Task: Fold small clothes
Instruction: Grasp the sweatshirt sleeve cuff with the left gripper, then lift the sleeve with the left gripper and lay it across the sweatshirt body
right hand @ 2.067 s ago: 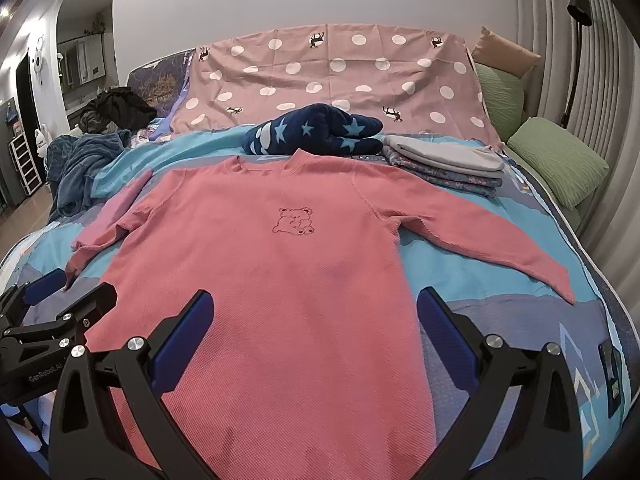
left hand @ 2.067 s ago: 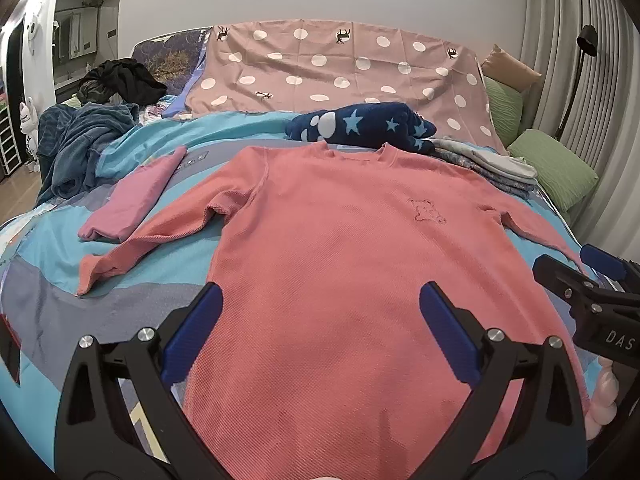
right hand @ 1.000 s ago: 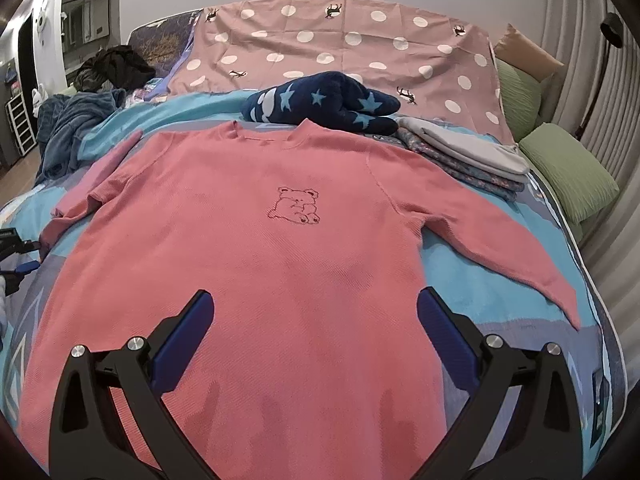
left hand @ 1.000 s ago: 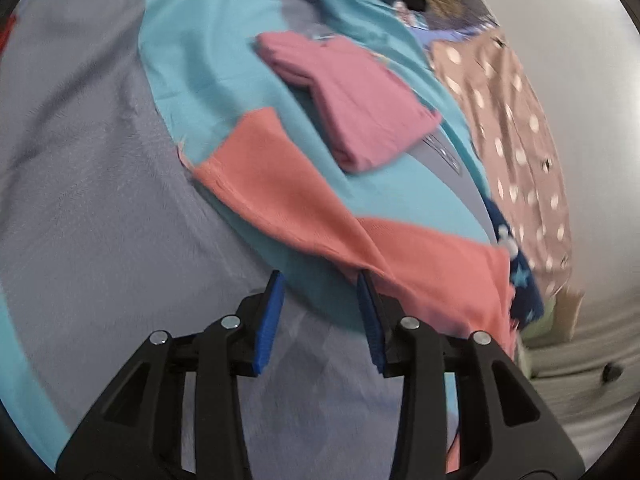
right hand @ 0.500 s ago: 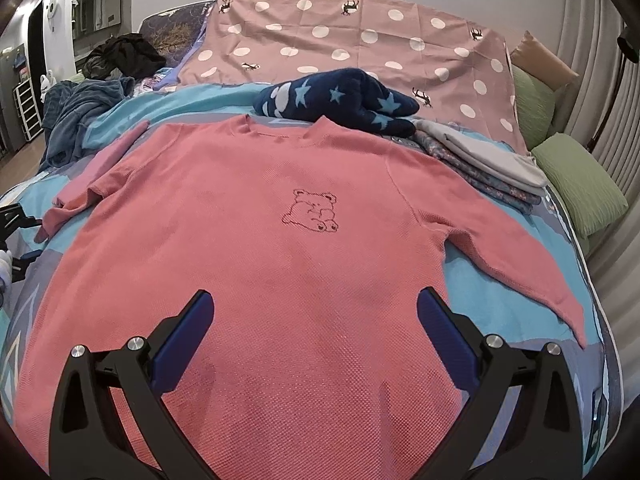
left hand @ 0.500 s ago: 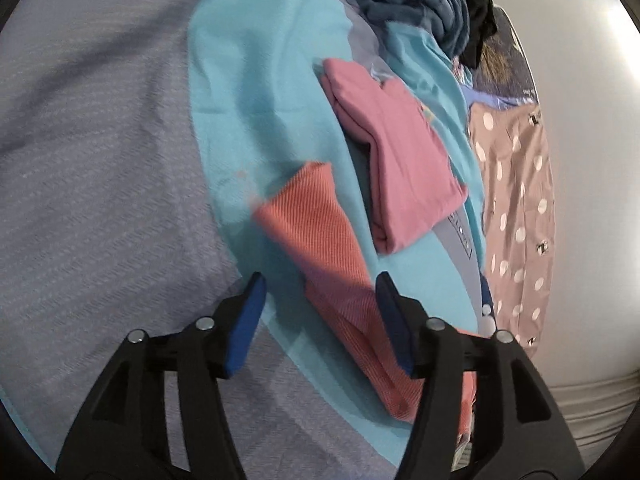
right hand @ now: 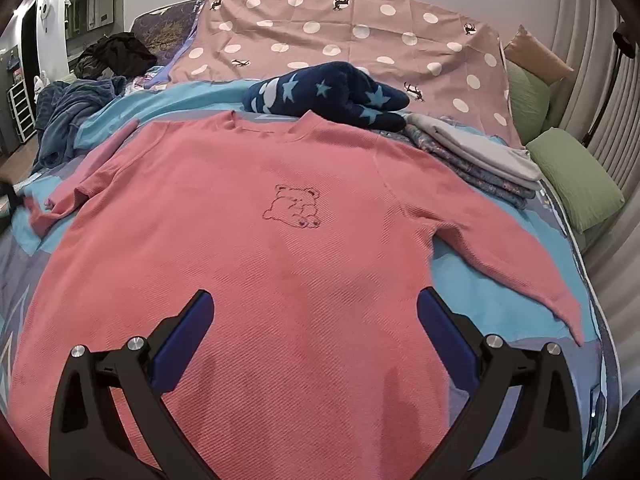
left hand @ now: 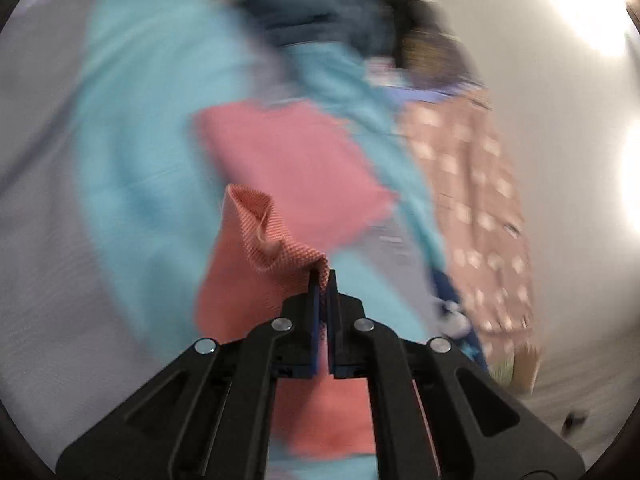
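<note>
coral sleeve (left hand: 260,248) pinched in left hand-held gripper (left hand: 321,280); right hand-held gripper (right hand: 314,320) spread.

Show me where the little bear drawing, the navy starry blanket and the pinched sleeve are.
bear drawing (right hand: 294,207): right wrist view, middle of the outline on the shirt's chest.
navy starry blanket (right hand: 332,94): right wrist view, top of the bundle behind the collar.
sleeve (left hand: 276,240): left wrist view, crumpled cuff just ahead of the left tool (left hand: 323,280).

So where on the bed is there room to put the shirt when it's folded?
Bare blue cover shows between the pink shirt body and its spread right sleeve. The far end is crowded: star blanket, folded pile, green pillows.
</note>
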`<state>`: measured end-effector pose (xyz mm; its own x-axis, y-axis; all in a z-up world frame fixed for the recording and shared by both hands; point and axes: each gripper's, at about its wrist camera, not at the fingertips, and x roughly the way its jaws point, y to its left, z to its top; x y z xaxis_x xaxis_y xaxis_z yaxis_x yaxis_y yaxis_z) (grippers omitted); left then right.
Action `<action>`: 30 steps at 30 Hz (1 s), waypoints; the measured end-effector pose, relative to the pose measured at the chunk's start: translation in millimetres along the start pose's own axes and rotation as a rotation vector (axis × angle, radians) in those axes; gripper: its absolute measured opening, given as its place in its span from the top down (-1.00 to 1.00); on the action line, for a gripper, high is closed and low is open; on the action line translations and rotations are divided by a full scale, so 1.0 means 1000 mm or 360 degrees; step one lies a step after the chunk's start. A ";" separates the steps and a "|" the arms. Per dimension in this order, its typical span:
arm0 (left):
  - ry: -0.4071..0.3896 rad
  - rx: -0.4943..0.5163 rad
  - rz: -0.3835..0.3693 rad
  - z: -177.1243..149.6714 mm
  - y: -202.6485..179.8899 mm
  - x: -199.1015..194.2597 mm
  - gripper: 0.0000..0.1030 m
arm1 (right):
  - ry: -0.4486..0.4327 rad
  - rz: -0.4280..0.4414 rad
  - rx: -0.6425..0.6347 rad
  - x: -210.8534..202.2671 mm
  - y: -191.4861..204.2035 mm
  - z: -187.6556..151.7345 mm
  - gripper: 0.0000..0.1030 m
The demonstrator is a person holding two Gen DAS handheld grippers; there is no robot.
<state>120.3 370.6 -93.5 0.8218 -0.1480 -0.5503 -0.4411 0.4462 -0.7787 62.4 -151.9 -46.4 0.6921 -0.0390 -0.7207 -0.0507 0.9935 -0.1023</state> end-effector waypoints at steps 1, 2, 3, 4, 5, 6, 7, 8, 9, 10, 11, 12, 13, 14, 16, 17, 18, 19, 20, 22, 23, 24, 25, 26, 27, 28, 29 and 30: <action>-0.0014 0.0105 -0.0054 -0.002 -0.028 -0.003 0.96 | -0.0008 0.0000 0.0014 0.000 -0.003 0.001 -0.97; -0.0033 0.0258 -0.0129 -0.008 -0.068 -0.007 0.95 | -0.0019 0.0001 0.0032 -0.001 -0.006 0.003 -0.97; -0.0042 0.0368 -0.0184 -0.014 -0.097 -0.010 0.96 | -0.0026 0.0002 0.0045 -0.001 -0.008 0.004 -0.97; -0.0037 0.0530 -0.0272 -0.028 -0.138 -0.011 0.95 | -0.0039 0.0005 0.0065 -0.003 -0.012 0.005 -0.97; -0.0019 0.0635 -0.0334 -0.039 -0.163 -0.011 0.95 | -0.0049 0.0010 0.0085 -0.004 -0.016 0.006 -0.97; 0.0009 0.0743 -0.0397 -0.054 -0.188 -0.009 0.95 | -0.0052 0.0014 0.0098 -0.004 -0.019 0.007 -0.97; 0.0066 0.0900 -0.0482 -0.079 -0.221 -0.005 0.95 | -0.0053 0.0026 0.0123 -0.004 -0.025 0.008 -0.97; 0.0103 0.0989 -0.0517 -0.097 -0.238 -0.001 0.95 | -0.0049 0.0040 0.0149 -0.004 -0.031 0.009 -0.97; 0.0155 0.1102 -0.0544 -0.121 -0.255 0.006 0.95 | -0.0045 0.0052 0.0177 -0.004 -0.037 0.009 -0.97; 0.0202 0.1199 -0.0560 -0.142 -0.268 0.013 0.95 | -0.0036 0.0064 0.0215 -0.002 -0.046 0.010 -0.97; 0.0264 0.1306 -0.0569 -0.171 -0.278 0.023 0.95 | -0.0028 0.0065 0.0247 -0.001 -0.054 0.011 -0.97; 0.0324 0.1384 -0.0570 -0.195 -0.282 0.032 0.95 | -0.0021 0.0066 0.0278 0.000 -0.061 0.011 -0.97; 0.0387 0.1445 -0.0566 -0.217 -0.283 0.043 0.95 | -0.0014 0.0074 0.0315 0.000 -0.070 0.011 -0.97; 0.0484 0.1512 -0.0545 -0.246 -0.280 0.058 0.95 | -0.0007 0.0093 0.0345 0.001 -0.078 0.011 -0.97; 0.0636 0.1582 -0.0488 -0.285 -0.270 0.081 0.95 | 0.0007 0.0134 0.0380 0.001 -0.088 0.011 -0.97; 0.0728 0.1606 -0.0441 -0.306 -0.261 0.094 0.95 | 0.0013 0.0163 0.0389 0.002 -0.092 0.012 -0.93; 0.0784 0.1613 -0.0408 -0.319 -0.255 0.102 0.95 | 0.0025 0.0205 0.0396 0.003 -0.096 0.014 -0.84; 0.0831 0.1614 -0.0380 -0.329 -0.245 0.106 0.95 | 0.0039 0.0248 0.0403 0.004 -0.097 0.015 -0.81; 0.0871 0.1613 -0.0352 -0.338 -0.237 0.112 0.95 | 0.0055 0.0303 0.0418 0.007 -0.099 0.016 -0.73; 0.0890 0.1620 -0.0323 -0.340 -0.226 0.118 0.95 | 0.0107 0.0466 0.0484 0.017 -0.102 0.022 -0.61; 0.0886 0.1632 -0.0316 -0.341 -0.223 0.117 0.95 | 0.0144 0.0546 0.0525 0.023 -0.102 0.025 -0.56; 0.0887 0.1639 -0.0320 -0.343 -0.221 0.114 0.95 | 0.0179 0.0607 0.0561 0.030 -0.102 0.029 -0.51; 0.0894 0.1643 -0.0332 -0.344 -0.221 0.112 0.95 | 0.0201 0.0636 0.0580 0.034 -0.100 0.032 -0.50; 0.0909 0.1656 -0.0358 -0.345 -0.221 0.109 0.87 | 0.0216 0.0656 0.0588 0.038 -0.098 0.036 -0.49; 0.0922 0.1680 -0.0386 -0.347 -0.222 0.104 0.75 | 0.0219 0.0664 0.0574 0.042 -0.094 0.041 -0.49; 0.0930 0.1709 -0.0410 -0.349 -0.226 0.103 0.68 | 0.0220 0.0663 0.0560 0.044 -0.092 0.045 -0.49; 0.0940 0.1755 -0.0438 -0.355 -0.227 0.098 0.56 | 0.0224 0.0668 0.0545 0.046 -0.088 0.048 -0.49; 0.0941 0.1785 -0.0446 -0.359 -0.227 0.092 0.46 | 0.0234 0.0684 0.0538 0.048 -0.086 0.049 -0.49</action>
<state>166.7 -60.8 -75.8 0.4270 -0.5924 -0.6832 0.4956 0.7853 -0.3711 135.4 -234.0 -38.2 0.5512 0.3862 -0.7396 -0.0555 0.9014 0.4294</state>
